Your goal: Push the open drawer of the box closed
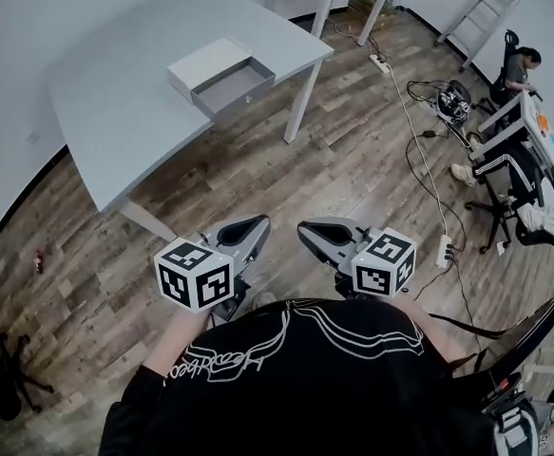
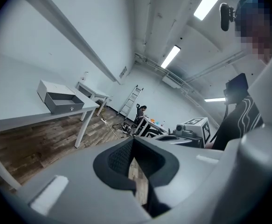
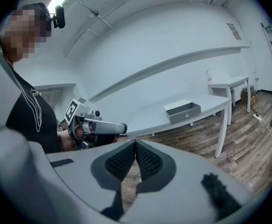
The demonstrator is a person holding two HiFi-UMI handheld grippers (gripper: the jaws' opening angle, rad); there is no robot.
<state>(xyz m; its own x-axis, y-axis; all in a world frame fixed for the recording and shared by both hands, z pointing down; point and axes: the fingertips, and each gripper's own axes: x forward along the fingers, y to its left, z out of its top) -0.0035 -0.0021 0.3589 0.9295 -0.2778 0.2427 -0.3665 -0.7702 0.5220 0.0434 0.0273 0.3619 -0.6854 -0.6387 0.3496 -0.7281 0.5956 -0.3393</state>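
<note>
Wooden flooring (image 1: 353,169) is seen beneath a grey table (image 1: 115,103). On the table, near its edge, a white box (image 1: 200,63) is set, with its grey drawer (image 1: 234,85) pulled out. The left tool (image 1: 255,224) and right tool (image 1: 307,230) are held well apart from the table, each clenched on nothing.

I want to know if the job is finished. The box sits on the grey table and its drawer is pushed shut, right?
Not quite. The box does sit on the grey table, but its drawer is open, not shut. The head view shows it pulled out from the box, and you can see into it.
</note>
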